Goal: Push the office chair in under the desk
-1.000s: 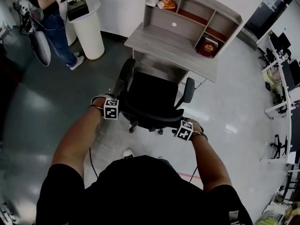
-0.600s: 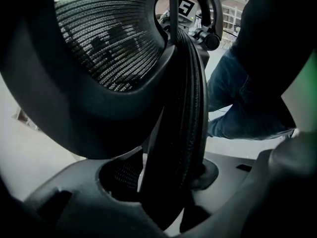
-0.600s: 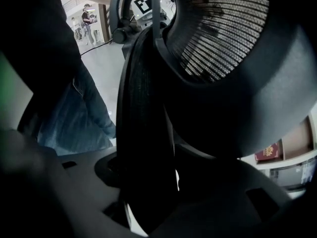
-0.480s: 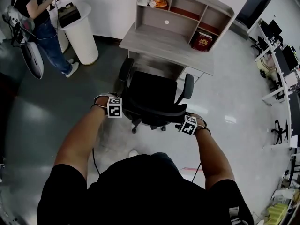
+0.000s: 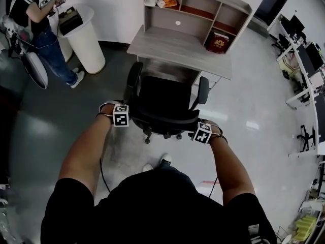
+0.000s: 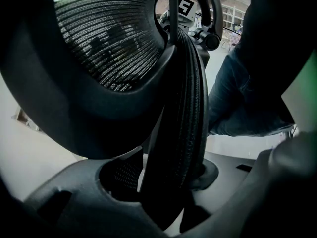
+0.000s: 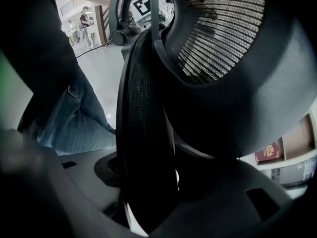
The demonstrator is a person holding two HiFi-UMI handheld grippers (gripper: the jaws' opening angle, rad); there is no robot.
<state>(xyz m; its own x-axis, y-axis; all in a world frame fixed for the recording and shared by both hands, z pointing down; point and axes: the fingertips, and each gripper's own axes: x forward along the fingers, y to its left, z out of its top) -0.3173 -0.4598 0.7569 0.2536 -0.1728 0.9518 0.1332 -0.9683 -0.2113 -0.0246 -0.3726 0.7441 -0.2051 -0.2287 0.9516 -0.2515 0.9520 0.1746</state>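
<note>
We stand behind the office chair (image 5: 163, 101), which sits squarely in front of the desk (image 5: 175, 46). The front of its seat reaches the desk's near edge. Most of the seat, both armrests and the back are out on the floor (image 5: 244, 111) on our side of the desk. The chair faces the desk, its back toward us.

Our left claw (image 6: 168, 190) is clamped on the top rim of the chair's mesh back (image 6: 181, 103), at the corner left of the desk's middle. In the left gripper view the padded rim runs straight between the two jaws and fills the gap. Our right claw (image 7: 148, 192) grips the same rim at the opposite corner, and the right gripper view shows the rim wedged between its jaws likewise.

On the desk stands a shelf unit (image 5: 203, 6). A red book (image 5: 217, 42) sits in its lower right compartment and some light packets (image 5: 160, 1) lie in its upper left one. Left of the desk, by the wall, is a white round pedestal (image 5: 87, 37) with a dark box (image 5: 69, 20) on top. A person (image 5: 35, 32) stands just beyond it, farther from the desk. One shoe (image 5: 165, 160) of ours shows behind the chair, on the side away from the desk.
</note>
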